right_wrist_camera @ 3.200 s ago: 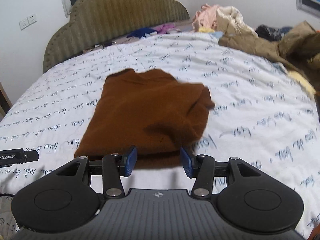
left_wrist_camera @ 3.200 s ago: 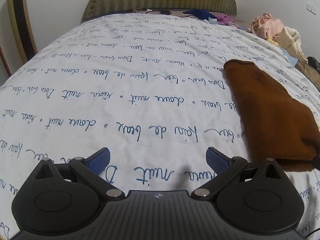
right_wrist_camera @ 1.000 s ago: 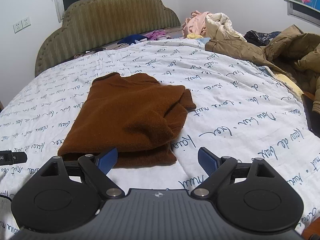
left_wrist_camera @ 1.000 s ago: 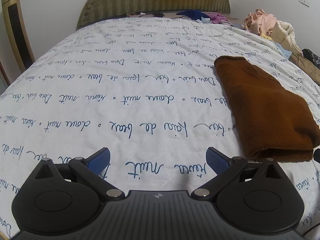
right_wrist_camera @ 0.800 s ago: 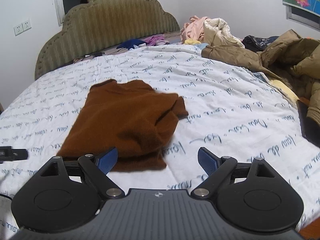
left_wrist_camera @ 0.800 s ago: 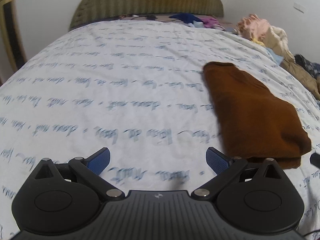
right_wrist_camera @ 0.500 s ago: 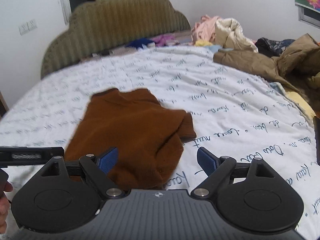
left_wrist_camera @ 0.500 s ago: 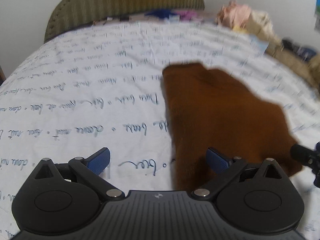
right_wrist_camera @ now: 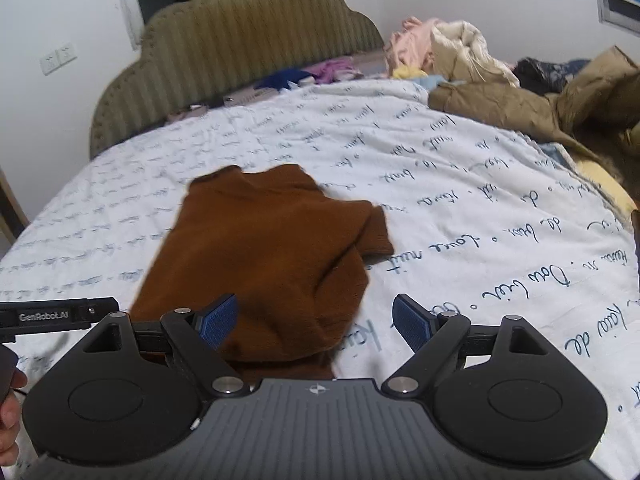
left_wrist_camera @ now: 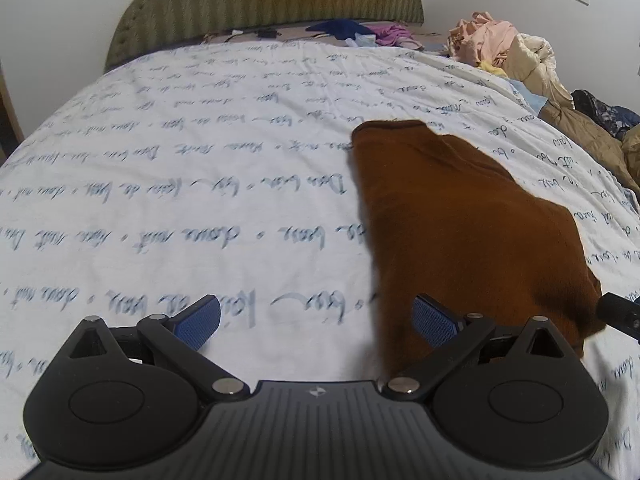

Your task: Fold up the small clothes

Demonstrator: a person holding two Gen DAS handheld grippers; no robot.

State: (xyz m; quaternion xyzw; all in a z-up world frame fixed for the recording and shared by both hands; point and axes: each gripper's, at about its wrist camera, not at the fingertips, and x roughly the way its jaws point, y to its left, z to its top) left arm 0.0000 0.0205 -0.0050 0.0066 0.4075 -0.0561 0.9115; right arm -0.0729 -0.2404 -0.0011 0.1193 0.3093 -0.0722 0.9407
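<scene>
Left wrist view: the left hand-held gripper (left_wrist_camera: 316, 318) is spread wide over the bed (left_wrist_camera: 200, 160), pinching nothing. The folded brown top (left_wrist_camera: 460, 232) lies on the sheet, its near edge under the right-hand pad.

Right wrist view: the right hand-held gripper (right_wrist_camera: 314, 322) is spread too, empty, above the top's (right_wrist_camera: 264, 248) near edge. The left hand-held gripper's (right_wrist_camera: 60, 316) bar shows at the left edge, beside the top. Piled clothes (right_wrist_camera: 500, 80) sit far right.
</scene>
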